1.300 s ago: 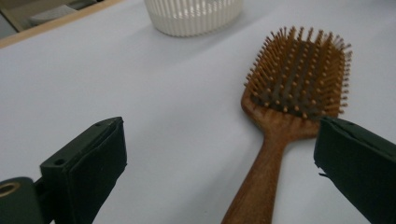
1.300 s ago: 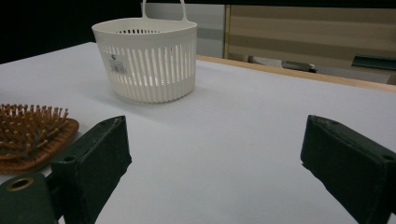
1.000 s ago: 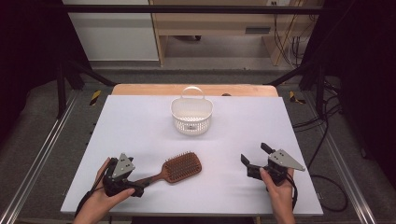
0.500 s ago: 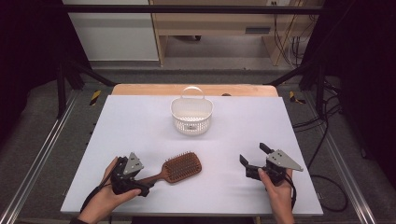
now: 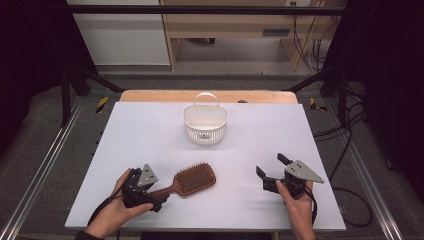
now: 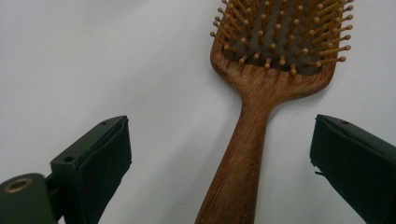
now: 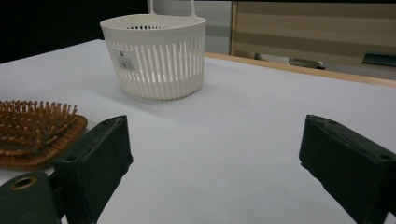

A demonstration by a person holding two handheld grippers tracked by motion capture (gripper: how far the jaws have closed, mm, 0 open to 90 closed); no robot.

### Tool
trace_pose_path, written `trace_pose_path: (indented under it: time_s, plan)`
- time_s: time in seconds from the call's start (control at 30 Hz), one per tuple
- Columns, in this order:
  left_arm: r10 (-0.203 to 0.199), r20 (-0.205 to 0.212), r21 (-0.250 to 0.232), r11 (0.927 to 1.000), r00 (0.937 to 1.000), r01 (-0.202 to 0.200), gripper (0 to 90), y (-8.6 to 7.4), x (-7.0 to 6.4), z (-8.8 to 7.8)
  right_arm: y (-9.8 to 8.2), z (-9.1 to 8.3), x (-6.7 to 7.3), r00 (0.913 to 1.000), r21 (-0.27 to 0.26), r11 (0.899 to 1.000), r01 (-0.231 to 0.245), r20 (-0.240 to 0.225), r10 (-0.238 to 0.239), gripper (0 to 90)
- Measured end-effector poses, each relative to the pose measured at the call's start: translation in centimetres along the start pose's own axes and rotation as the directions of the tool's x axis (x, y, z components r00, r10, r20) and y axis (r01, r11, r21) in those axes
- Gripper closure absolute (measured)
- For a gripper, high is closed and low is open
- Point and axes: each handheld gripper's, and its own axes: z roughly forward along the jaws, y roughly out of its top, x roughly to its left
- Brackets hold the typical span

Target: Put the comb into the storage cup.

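wooden hairbrush handle between open left gripper jaws, white basket beyond, right gripper agape

This looks like a laboratory set up for recording. The white tabletop stands inside a dark metal frame, with black curtains at both sides. Loose cables lie on the grey floor, and plain wooden furniture stands behind.
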Motion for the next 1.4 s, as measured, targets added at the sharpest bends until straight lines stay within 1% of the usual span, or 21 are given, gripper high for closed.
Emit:
trace_pose_path:
  time_s: [0.03, 0.2, 0.33, 0.4, 0.43, 0.47, 0.53, 0.63, 0.73, 0.8, 0.83, 1.0, 1.1, 1.2, 1.4]
  plan:
    - [0.003, -0.002, 0.007, 1.0000, 1.0000, -0.003, 5.2, 0.0, 0.0, 0.0, 0.0, 0.0, 0.0, 1.0000, 0.000, 1.000, 0.000, 0.000, 0.000, 9.5]
    - [0.023, 0.012, 0.039, 0.9990, 0.9996, -0.024, 5.7, 0.0, -0.1, 0.1, 0.0, 0.0, -0.1, 1.0000, -0.001, 1.000, -0.004, 0.000, 0.004, 9.7]
    - [0.021, 0.025, 0.049, 0.9985, 0.9995, -0.022, 8.4, 0.2, -0.1, 0.3, 0.0, 0.0, 0.0, 1.0000, 0.001, 1.000, 0.000, -0.001, 0.000, 10.0]
    - [0.021, 0.040, 0.051, 0.9984, 0.9990, -0.023, 11.1, 0.3, -0.1, 0.4, -0.1, 0.1, 0.0, 1.0000, 0.004, 1.000, -0.001, -0.002, 0.001, 10.2]
    - [0.029, 0.041, 0.054, 0.9981, 0.9987, -0.031, 13.2, 0.4, -0.1, 0.4, 0.0, 0.1, 0.0, 1.0000, 0.004, 1.000, -0.002, -0.003, 0.002, 10.3]
    - [0.032, 0.042, 0.050, 0.9982, 0.9986, -0.034, 14.9, 0.5, -0.1, 0.4, 0.0, 0.1, 0.0, 1.0000, 0.004, 1.000, -0.003, -0.003, 0.003, 10.3]
    - [0.036, 0.057, 0.046, 0.9982, 0.9977, -0.039, 18.5, 0.9, -0.1, 0.4, 0.0, 0.1, 0.0, 1.0000, 0.004, 1.000, -0.002, -0.004, 0.002, 10.3]
    - [0.060, 0.071, 0.057, 0.9963, 0.9956, -0.064, 24.4, 1.6, -0.3, 0.6, -0.1, 0.1, 0.0, 1.0000, 0.006, 1.000, -0.004, -0.006, 0.004, 10.4]
    - [0.084, 0.089, 0.078, 0.9928, 0.9925, -0.091, 31.4, 2.0, -0.3, 1.0, -0.1, 0.1, 0.0, 1.0000, 0.005, 1.000, -0.005, -0.008, 0.005, 10.4]
    - [0.100, 0.102, 0.109, 0.9878, 0.9897, -0.111, 35.4, 2.3, -0.4, 1.3, -0.1, 0.1, 0.0, 1.0000, 0.005, 1.000, -0.005, -0.007, 0.005, 10.5]
    - [0.103, 0.105, 0.122, 0.9858, 0.9891, -0.116, 36.6, 2.3, -0.4, 1.4, -0.1, 0.0, 0.0, 1.0000, 0.006, 1.000, -0.008, -0.006, 0.008, 10.6]
    - [0.108, 0.144, 0.162, 0.9780, 0.9837, -0.131, 46.2, 2.5, -0.4, 2.0, -0.1, 0.1, 0.0, 0.9999, 0.009, 1.000, -0.011, -0.007, 0.011, 10.7]
    - [0.102, 0.158, 0.186, 0.9739, 0.9822, -0.130, 52.0, 2.4, -0.3, 2.3, -0.1, 0.1, 0.0, 0.9999, 0.011, 1.000, -0.010, -0.008, 0.010, 10.7]
    - [0.101, 0.169, 0.198, 0.9710, 0.9805, -0.134, 55.4, 2.5, -0.3, 2.4, -0.1, 0.1, -0.1, 0.9999, 0.011, 1.000, -0.012, -0.009, 0.012, 10.8]
    - [0.105, 0.177, 0.211, 0.9671, 0.9786, -0.142, 58.2, 2.7, -0.4, 2.6, -0.1, 0.1, 0.0, 0.9998, 0.014, 1.000, -0.010, -0.017, 0.011, 11.0]
